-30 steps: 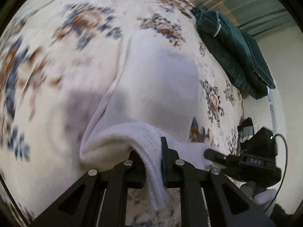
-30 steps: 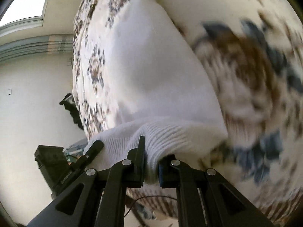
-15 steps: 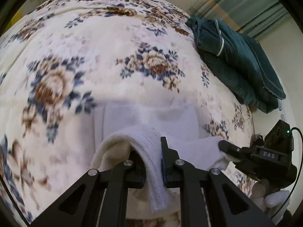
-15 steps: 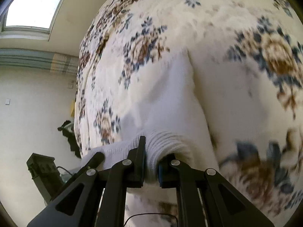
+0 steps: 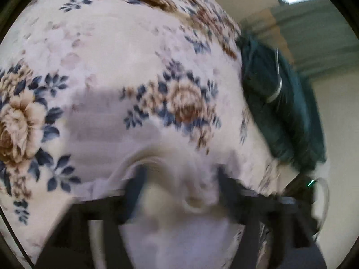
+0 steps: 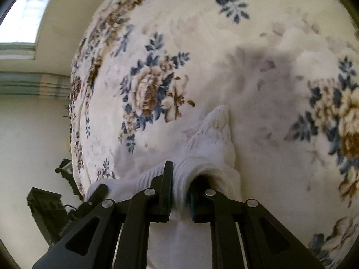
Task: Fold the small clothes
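Note:
A small white knitted garment (image 6: 208,143) lies bunched on the floral bedspread (image 6: 202,44). My right gripper (image 6: 179,190) is shut on its ribbed edge, low over the bed. In the blurred left wrist view my left gripper (image 5: 179,183) has its fingers (image 5: 136,186) spread wide apart, and the white garment (image 5: 179,231) lies loose between and below them. The left gripper's body shows in the right wrist view at the lower left (image 6: 96,192), beside the garment's edge.
A dark green garment (image 5: 276,103) lies piled at the bed's far right edge. The floral bedspread (image 5: 112,56) fills most of both views. A wall, curtain and window lie beyond the bed's edge.
My left gripper has opened and let go of the white garment. Both grippers carried the edge forward over the garment, which now lies bunched and shorter. The right gripper stays shut.

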Motion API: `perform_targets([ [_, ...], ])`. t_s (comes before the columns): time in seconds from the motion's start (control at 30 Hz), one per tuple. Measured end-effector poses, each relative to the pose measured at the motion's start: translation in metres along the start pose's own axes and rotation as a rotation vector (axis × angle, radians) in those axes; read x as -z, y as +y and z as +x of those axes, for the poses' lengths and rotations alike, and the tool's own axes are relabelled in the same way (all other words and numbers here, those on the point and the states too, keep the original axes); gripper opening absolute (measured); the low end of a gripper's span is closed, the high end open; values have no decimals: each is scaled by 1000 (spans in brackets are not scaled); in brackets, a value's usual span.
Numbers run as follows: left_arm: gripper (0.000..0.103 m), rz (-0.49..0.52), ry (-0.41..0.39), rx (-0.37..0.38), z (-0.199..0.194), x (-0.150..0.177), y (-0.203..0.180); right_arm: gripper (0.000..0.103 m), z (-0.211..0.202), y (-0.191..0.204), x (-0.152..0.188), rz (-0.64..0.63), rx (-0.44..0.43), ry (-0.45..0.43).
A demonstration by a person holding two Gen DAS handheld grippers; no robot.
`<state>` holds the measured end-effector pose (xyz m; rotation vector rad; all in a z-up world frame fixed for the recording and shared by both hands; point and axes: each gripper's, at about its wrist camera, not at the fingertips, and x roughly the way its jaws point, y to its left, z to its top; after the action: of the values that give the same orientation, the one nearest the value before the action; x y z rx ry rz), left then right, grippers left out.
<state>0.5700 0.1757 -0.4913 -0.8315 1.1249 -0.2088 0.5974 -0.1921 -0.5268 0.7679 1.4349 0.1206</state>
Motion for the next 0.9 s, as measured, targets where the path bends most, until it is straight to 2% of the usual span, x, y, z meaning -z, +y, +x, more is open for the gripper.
perform_targets([
  [0.03,70,-36,-24,45,-4,-5,5,17,1,-2,-1,6,-10,8],
  [0.07,71,-52,-33,49,-6,-8,7,20,2,-4,-2,10,-20,12],
  [0.17,71,-35,-47,29,-10,-15,8,55,-6,-5,-5,2,-44,-30],
  [0.23,71,56,-49,-45,-9,-16,2,56,-20,-7,-8,-7,-58,-75],
  [0.27,71,94,-42,-72,-7,-16,0,59,-26,-8,-9,-14,-44,-82],
  [0.37,71,252,21,-166,15,-9,-9,60,-42,-10,-7,-95,26,-107],
  [0.4,71,290,45,-193,23,-7,-9,60,-41,-11,-6,-126,66,-97],
  [0.53,69,430,159,-299,67,10,-8,60,-18,-21,2,-192,98,-3],
  [0.57,61,455,179,-318,76,14,-7,60,-11,-22,4,-211,106,15],
  [0.6,36,477,191,-327,82,17,-5,57,-4,-23,7,-233,125,22],
  [0.63,24,492,204,-337,86,20,-3,50,-1,-21,10,-259,140,9],
  [0.67,11,503,196,-343,85,21,-3,17,2,-18,12,-291,150,-5],
  [0.7,9,509,181,-325,79,22,-5,6,3,-14,13,-325,179,-21],
  [0.83,8,424,74,-239,33,13,-6,5,-15,-6,11,-352,164,-116],
  [0.9,8,382,42,-226,17,4,-2,4,-22,-2,4,-346,159,-144],
])
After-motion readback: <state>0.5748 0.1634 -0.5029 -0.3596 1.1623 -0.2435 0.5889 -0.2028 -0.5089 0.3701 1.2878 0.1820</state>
